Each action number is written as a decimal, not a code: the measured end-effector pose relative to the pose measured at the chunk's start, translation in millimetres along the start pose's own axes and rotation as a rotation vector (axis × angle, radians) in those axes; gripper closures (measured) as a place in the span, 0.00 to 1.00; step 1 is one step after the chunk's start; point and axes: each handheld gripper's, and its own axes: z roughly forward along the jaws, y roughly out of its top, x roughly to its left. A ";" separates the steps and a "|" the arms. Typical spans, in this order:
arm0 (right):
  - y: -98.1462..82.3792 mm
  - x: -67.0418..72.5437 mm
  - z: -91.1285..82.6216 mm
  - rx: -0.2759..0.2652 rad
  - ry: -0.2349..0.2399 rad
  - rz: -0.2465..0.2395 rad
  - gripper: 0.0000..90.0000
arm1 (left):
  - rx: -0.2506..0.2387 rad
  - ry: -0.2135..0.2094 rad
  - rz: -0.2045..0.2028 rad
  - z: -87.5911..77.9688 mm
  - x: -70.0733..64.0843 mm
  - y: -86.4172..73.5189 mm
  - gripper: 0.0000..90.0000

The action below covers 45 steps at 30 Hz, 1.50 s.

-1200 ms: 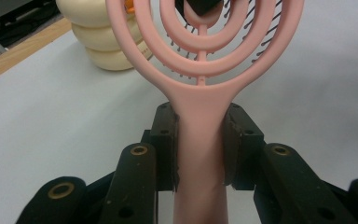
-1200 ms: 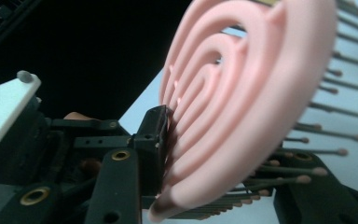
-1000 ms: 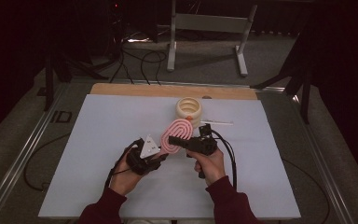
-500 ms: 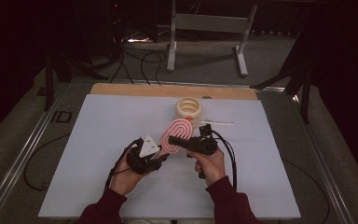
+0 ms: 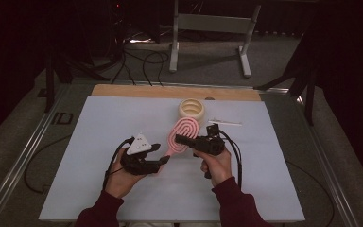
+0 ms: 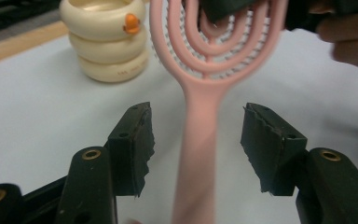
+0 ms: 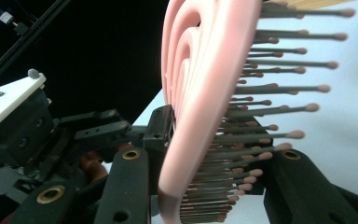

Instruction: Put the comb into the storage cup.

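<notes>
pink hairbrush [image 5: 183,134], head away, handle toward person

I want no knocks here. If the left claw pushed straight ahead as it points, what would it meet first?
The brush: its handle already lies between the open left claw, so the widening head would likely meet the jaws first. The right claw, clamped on the head, follows; depth is uncertain.

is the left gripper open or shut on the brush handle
Open: the left gripper has its jaws spread, with a gap on each side of the pink brush handle.
</notes>
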 end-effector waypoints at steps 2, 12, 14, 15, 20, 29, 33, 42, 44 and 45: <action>0.8 -0.6 -1.6 -0.013 -0.005 -0.002 0.71 | -0.008 0.020 0.010 -6.1 -0.6 -2.6 0.42; 3.8 2.0 -3.3 -0.023 0.000 -0.003 0.71 | -0.107 0.225 -0.024 -49.5 11.3 -25.1 0.10; 4.1 2.8 -3.0 -0.036 0.001 -0.008 0.71 | -0.128 0.231 -0.052 -55.9 14.1 -31.9 0.08; 4.3 2.9 -2.9 -0.038 0.003 -0.007 0.71 | -0.129 0.241 -0.058 -58.2 15.5 -35.4 0.08; 5.2 2.1 -3.5 -0.048 0.009 -0.002 0.71 | -0.143 0.280 -0.096 -68.1 21.2 -54.8 0.03; 7.1 -0.4 -6.4 -0.063 0.017 0.022 0.71 | -0.171 0.327 -0.114 -81.2 24.6 -81.7 0.00; 7.7 -1.5 -7.4 -0.070 0.027 0.032 0.71 | -0.199 0.361 -0.099 -86.2 23.8 -89.5 0.00; 13.8 -2.8 -9.8 -0.109 0.028 0.051 0.71 | -0.219 0.407 -0.088 -88.3 29.7 -100.2 0.00; 16.1 -2.8 -10.5 -0.114 0.021 0.048 0.71 | -0.219 0.413 -0.092 -88.6 31.3 -101.6 0.00; 17.2 -3.0 -10.8 -0.116 0.018 0.043 0.71 | -0.218 0.415 -0.094 -88.7 31.7 -102.3 0.00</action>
